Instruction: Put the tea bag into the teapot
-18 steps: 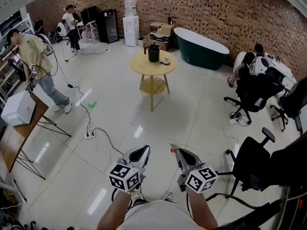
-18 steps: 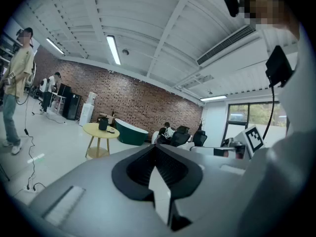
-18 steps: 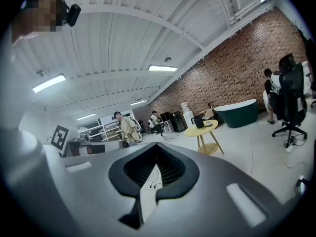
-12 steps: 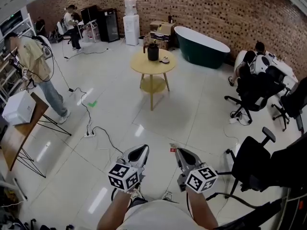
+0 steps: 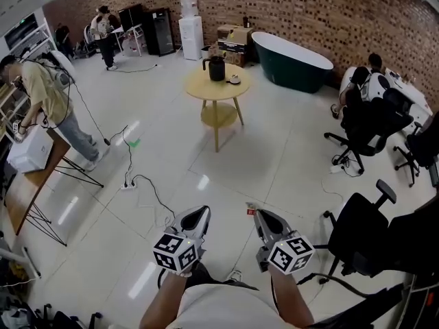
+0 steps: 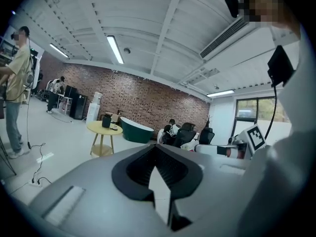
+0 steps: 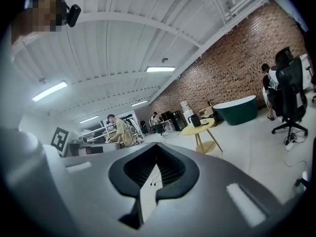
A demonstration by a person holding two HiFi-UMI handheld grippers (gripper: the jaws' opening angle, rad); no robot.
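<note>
The left gripper (image 5: pixel 199 212) and the right gripper (image 5: pixel 260 215) are held side by side low in the head view, both pointing toward 12 o'clock across bare white floor. In each gripper's own view the jaws are drawn together at the tips with nothing between them, so both are empty. The black teapot (image 5: pixel 217 68) stands upright on a round yellow table (image 5: pixel 206 94) well apart from both grippers, almost dead ahead at 12 o'clock, its line running between the two and a shade closer to the left one. Neither is meaningfully nearer. From the left gripper (image 6: pixel 157 154) the teapot (image 6: pixel 106 121) lies toward 10 o'clock, and from the right gripper (image 7: pixel 157 149) the teapot (image 7: pixel 195 120) lies toward 2 o'clock. A small pale item (image 5: pixel 235 79) rests on the tabletop just beside the teapot, at its 4 o'clock. It may be the tea bag or its dish, but it is too small to identify or to read a long axis from. The task seems not yet started, and closing the gap to the table comes first.
</note>
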